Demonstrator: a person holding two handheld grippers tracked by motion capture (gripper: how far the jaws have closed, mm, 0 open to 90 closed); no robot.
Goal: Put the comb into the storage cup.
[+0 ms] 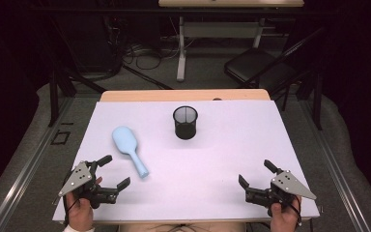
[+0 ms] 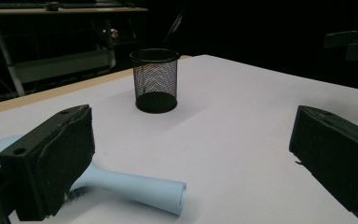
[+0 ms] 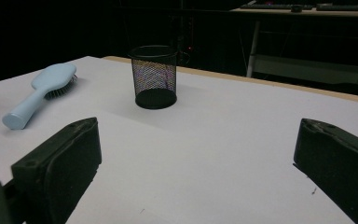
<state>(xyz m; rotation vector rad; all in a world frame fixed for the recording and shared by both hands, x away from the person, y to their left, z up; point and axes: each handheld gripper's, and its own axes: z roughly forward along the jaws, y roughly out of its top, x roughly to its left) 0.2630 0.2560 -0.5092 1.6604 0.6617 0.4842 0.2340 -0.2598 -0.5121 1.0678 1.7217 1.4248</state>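
A light blue hairbrush [image 1: 128, 146] lies bristles down on the white table [image 1: 232, 145], left of centre, its handle [image 2: 140, 189] pointing toward the near edge. A black mesh cup [image 1: 185, 122] stands upright behind it near the middle, empty as far as I can see. My left gripper [image 1: 114, 170] is open at the near left corner, just short of the brush handle. My right gripper [image 1: 257, 173] is open at the near right corner, holding nothing. From the right gripper view the hairbrush [image 3: 39, 92] lies far left and the mesh cup [image 3: 154, 76] straight ahead.
A wooden strip [image 1: 183, 95] runs along the table's far edge. Beyond it stand a desk frame [image 1: 181, 48] and a black chair [image 1: 258, 65], with cables on the floor. Wide bare tabletop lies between the two grippers.
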